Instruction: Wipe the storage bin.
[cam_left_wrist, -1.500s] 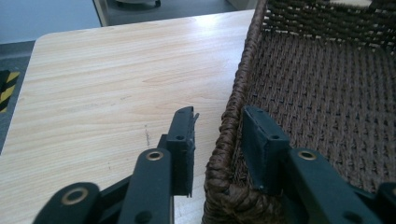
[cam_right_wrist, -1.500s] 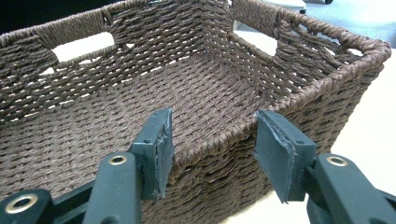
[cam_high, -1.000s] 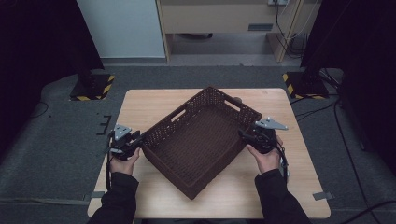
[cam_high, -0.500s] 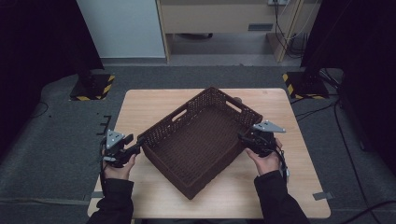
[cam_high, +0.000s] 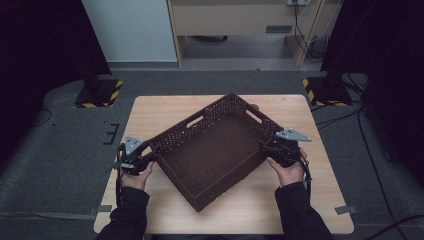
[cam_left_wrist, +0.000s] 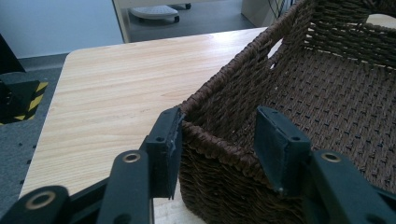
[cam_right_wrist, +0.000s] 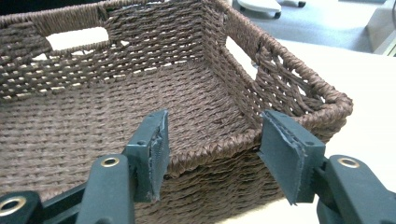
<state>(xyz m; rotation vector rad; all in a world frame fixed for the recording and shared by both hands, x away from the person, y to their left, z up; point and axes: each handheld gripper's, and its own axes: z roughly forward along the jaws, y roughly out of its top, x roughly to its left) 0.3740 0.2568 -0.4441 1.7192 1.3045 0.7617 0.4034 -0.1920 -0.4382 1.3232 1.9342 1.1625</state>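
A dark brown woven basket (cam_high: 215, 150) with handle slots lies askew on the wooden table (cam_high: 165, 112), with nothing in it. My left gripper (cam_high: 152, 150) is at its left corner. In the left gripper view the jaws (cam_left_wrist: 219, 140) straddle that corner's rim (cam_left_wrist: 210, 135); they have just been opening and the inner pad stands off the weave. My right gripper (cam_high: 265, 147) is at the basket's right side. Its jaws (cam_right_wrist: 212, 140) straddle the rim (cam_right_wrist: 210, 149) near the corner, have just been opening wider, and leave gaps on both sides.
Two stands with yellow-black striped feet (cam_high: 97, 92) (cam_high: 325, 90) sit on the grey floor beyond the table's far corners. A light wooden cabinet (cam_high: 235, 20) is at the back, with cables (cam_high: 350, 115) on the floor at the right.
My left gripper's jaws have opened off the basket's left corner and the hand shifted slightly. The basket and my right gripper have stayed where they were.
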